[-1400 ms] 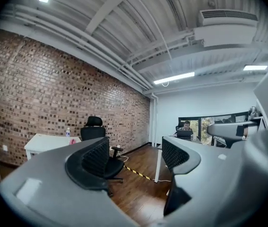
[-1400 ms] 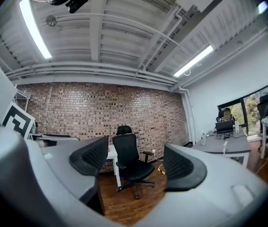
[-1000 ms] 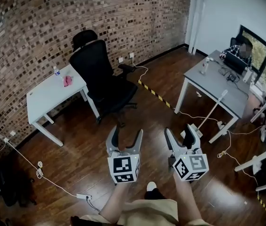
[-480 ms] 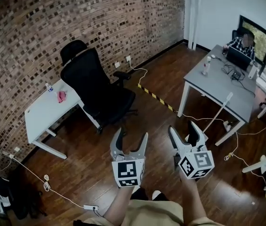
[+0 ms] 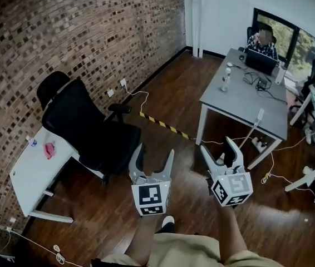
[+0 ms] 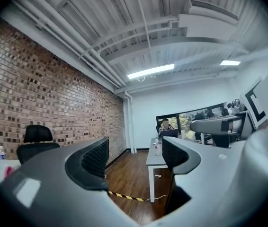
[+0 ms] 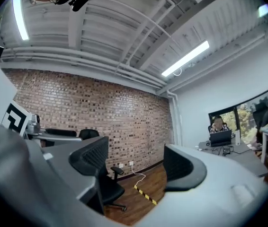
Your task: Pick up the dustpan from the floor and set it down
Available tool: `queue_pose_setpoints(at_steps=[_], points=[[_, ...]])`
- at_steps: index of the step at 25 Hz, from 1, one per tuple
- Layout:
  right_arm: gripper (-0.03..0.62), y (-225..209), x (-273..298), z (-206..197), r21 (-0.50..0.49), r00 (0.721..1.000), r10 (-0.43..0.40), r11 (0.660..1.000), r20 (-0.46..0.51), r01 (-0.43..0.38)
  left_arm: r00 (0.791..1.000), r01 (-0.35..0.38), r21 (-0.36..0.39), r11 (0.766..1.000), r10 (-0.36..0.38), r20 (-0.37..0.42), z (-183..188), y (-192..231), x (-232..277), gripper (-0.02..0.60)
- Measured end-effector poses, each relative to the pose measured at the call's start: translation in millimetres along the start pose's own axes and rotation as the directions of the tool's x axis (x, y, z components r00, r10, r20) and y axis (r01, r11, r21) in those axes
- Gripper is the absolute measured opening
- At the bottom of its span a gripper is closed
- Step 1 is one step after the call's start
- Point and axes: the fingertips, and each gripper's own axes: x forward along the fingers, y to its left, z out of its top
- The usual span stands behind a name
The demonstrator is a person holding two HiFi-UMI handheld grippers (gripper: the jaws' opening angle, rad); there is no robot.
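Observation:
In the head view a long white handle [image 5: 253, 128] leans by the grey desk's front leg. Its lower end is hidden behind my right gripper, so I cannot tell whether it belongs to the dustpan. My left gripper [image 5: 154, 150] is held level over the wooden floor, open and empty. My right gripper [image 5: 217, 144] is beside it, also open and empty, just in front of the handle. In the left gripper view the left gripper [image 6: 134, 155] frames only floor and the grey desk. In the right gripper view the right gripper [image 7: 136, 160] frames the brick wall and the chair.
A black office chair [image 5: 90, 127] stands at the left with a white table [image 5: 32, 171] beyond it. The grey desk [image 5: 241, 102] carries a bottle [image 5: 225, 81] and a laptop, with a person [image 5: 260, 40] seated behind it. Yellow-black tape [image 5: 163, 125] and cables lie on the floor.
Both grippers have travelled across the room towards the grey desk, still open. In the head view the chair and white table have slid left and the desk has come nearer.

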Motion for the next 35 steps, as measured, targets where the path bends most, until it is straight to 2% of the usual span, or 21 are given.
queue_pose_setpoints(at_steps=[3, 8, 11, 15, 21, 26, 30, 32, 35], points=[[0.354, -9, 19, 6, 0.003, 0.997, -0.077, 0.997, 0.012, 0.077, 0.995, 0.103, -0.019, 0.994, -0.103, -0.002, -6, 6, 37, 0.344], [0.354, -42, 26, 10, -0.048, 0.979, -0.203, 0.978, 0.006, 0.203, 0.969, 0.247, -0.047, 0.968, -0.246, 0.021, -9, -16, 98, 0.342], [0.354, -79, 24, -2, -0.046, 0.953, -0.302, 0.953, -0.015, 0.301, 0.945, 0.327, -0.060, 0.943, -0.326, 0.019, -14, -42, 129, 0.342], [0.354, -141, 31, 3, -0.153, 0.905, -0.424, 0.895, 0.000, 0.419, 0.916, 0.400, -0.057, 0.915, -0.398, 0.040, -8, -79, 180, 0.335], [0.354, -220, 72, 11, -0.118, 0.898, -0.438, 0.890, 0.042, 0.440, 0.887, 0.462, -0.026, 0.887, -0.462, 0.013, -7, -128, 268, 0.331], [0.354, -292, 91, 25, -0.081, 0.883, -0.463, 0.879, 0.079, 0.469, 0.861, 0.508, 0.009, 0.861, -0.508, 0.032, 17, -180, 336, 0.330], [0.354, -334, 99, 20, -0.047, 0.873, -0.482, 0.873, 0.073, 0.485, 0.858, 0.512, 0.004, 0.859, -0.512, 0.047, 21, -200, 372, 0.330], [0.354, -344, 102, 9, -0.066, 0.874, -0.484, 0.872, 0.038, 0.486, 0.856, 0.517, -0.008, 0.856, -0.516, 0.046, 16, -202, 382, 0.330], [0.354, -365, 109, -1, -0.104, 0.858, -0.513, 0.853, 0.016, 0.512, 0.852, 0.522, -0.023, 0.853, -0.520, 0.070, 17, -207, 409, 0.328]])
